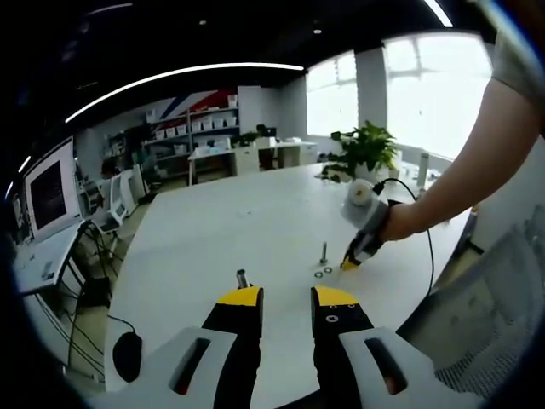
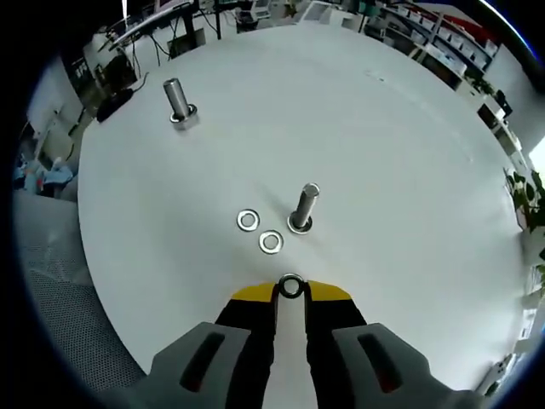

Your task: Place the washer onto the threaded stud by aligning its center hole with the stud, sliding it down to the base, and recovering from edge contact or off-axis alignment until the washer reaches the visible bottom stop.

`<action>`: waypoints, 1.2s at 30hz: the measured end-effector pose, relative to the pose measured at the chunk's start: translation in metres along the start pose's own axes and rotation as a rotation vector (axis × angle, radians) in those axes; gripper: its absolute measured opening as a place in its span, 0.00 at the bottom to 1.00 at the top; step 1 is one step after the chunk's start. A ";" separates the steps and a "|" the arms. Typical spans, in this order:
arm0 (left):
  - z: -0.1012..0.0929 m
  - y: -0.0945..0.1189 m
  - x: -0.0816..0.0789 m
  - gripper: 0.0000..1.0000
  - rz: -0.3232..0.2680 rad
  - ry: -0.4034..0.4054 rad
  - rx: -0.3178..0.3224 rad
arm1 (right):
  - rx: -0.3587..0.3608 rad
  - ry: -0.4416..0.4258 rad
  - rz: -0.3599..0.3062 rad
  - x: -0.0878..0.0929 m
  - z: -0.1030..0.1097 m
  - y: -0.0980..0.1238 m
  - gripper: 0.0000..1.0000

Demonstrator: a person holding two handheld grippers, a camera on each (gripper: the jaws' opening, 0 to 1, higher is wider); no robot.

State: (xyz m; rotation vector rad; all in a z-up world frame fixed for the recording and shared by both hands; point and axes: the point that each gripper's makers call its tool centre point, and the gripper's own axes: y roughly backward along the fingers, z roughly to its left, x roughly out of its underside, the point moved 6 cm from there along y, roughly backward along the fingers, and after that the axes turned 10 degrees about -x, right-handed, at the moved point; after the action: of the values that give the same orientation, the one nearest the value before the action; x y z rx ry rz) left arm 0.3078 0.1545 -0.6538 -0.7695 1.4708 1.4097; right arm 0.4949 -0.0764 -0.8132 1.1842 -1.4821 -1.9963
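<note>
The right gripper point(image 2: 290, 290), jaws nearly closed pinching a washer point(image 2: 291, 286) by its rim, could catch the stud point(image 2: 304, 209) ahead off-axis.

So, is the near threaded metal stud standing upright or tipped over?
Upright: the near threaded metal stud stands on its base on the white table, beside two flat washers.
</note>
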 end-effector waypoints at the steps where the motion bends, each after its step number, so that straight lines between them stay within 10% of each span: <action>1: 0.000 0.000 0.000 0.20 -0.001 0.000 -0.001 | 0.000 -0.005 -0.003 -0.001 -0.001 0.001 0.14; 36: -0.001 0.001 -0.002 0.20 -0.014 0.004 0.012 | 0.030 0.032 -0.148 -0.050 -0.002 0.041 0.14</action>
State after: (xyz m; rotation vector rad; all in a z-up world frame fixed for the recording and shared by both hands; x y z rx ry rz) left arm 0.3069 0.1531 -0.6517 -0.7745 1.4730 1.3883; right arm 0.5178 -0.0567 -0.7563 1.3684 -1.4522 -2.0462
